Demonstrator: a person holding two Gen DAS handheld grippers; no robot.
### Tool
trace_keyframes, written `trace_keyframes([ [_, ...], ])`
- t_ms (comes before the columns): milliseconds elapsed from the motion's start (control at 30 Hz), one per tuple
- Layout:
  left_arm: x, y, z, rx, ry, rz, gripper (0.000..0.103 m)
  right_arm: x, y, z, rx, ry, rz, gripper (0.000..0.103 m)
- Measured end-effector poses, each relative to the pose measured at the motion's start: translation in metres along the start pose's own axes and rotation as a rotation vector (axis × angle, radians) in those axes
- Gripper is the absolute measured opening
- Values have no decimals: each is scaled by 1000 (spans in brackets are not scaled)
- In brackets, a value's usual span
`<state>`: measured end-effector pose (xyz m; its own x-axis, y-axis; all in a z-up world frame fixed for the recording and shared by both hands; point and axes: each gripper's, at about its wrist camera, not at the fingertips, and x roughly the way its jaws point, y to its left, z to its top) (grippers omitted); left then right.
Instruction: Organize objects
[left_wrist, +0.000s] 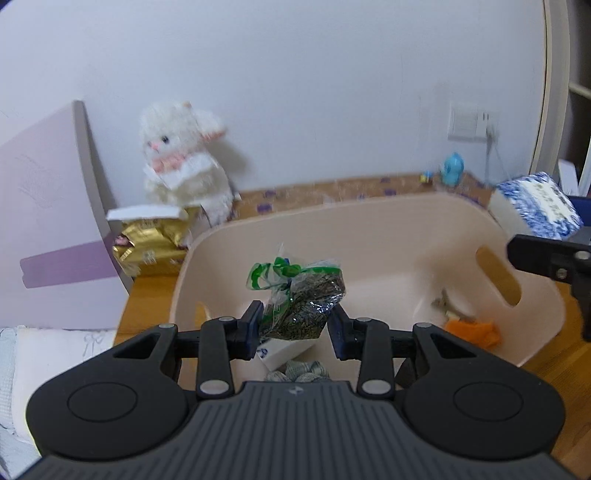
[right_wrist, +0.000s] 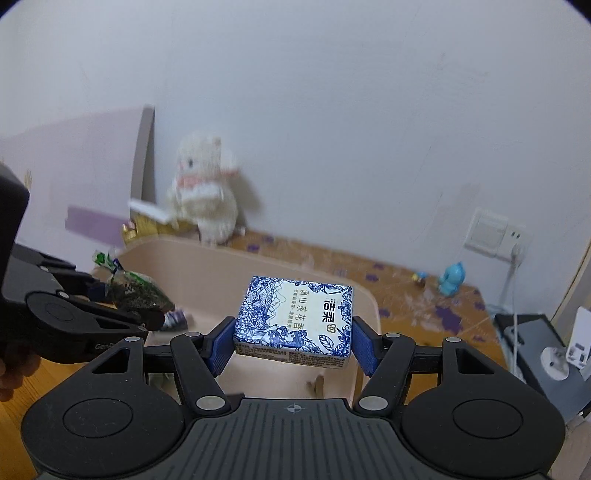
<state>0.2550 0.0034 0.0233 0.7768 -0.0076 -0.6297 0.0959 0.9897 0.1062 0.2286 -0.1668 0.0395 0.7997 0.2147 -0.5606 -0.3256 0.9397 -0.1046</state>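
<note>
Pale wall (left_wrist: 314, 74) rises behind a wooden surface (left_wrist: 147, 295) that carries a beige plastic tub (left_wrist: 388, 229) with a slotted handle at its end. Behind the tub, a white plush toy (left_wrist: 184, 155) leans against the wall beside a gold packet (left_wrist: 147, 247), and a small blue figurine (left_wrist: 453, 168) stands further along on a patterned mat (right_wrist: 369, 273) near a wall socket (left_wrist: 472, 122).

The left tool (left_wrist: 293, 319) is clamped on a clear bag of dark dried leaves (left_wrist: 306, 295) with green print at its knotted top, held above the inside of the tub. Down in the tub lie an orange cloth (left_wrist: 472, 330), a small white box (left_wrist: 284, 352) and a checked fabric piece (left_wrist: 299, 371).

The right tool (right_wrist: 293, 341) is clamped on a blue-and-white tissue pack (right_wrist: 295, 317), its blue pads pressed on both short sides, the pack lifted over the near rim of the tub. From the right wrist camera, the left tool and its bag show at the left, over the tub's far end.
</note>
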Motion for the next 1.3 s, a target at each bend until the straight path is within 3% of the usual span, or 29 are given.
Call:
trace_keyframes([
  [300, 35, -10, -8, 44, 137, 1, 40, 32, 6, -16, -20, 115, 7, 63],
  [433, 38, -10, -9, 39, 165, -11, 43, 30, 10, -18, -44, 95, -17, 71],
  [500, 37, -8, -11, 30, 170, -20, 52, 23, 9, -18, -33, 77, -15, 80],
  [600, 29, -6, -11, 15, 144, -9, 75, 11, 7, -16, -12, 57, -19, 92],
  [700, 20, -2, -9, 7, 124, -12, 80, -1, 4, -14, 1, 39, -21, 97],
  [1300, -67, 8, -14, -54, -43, 44, 85, -98, 1, -17, 86, -94, -28, 100],
])
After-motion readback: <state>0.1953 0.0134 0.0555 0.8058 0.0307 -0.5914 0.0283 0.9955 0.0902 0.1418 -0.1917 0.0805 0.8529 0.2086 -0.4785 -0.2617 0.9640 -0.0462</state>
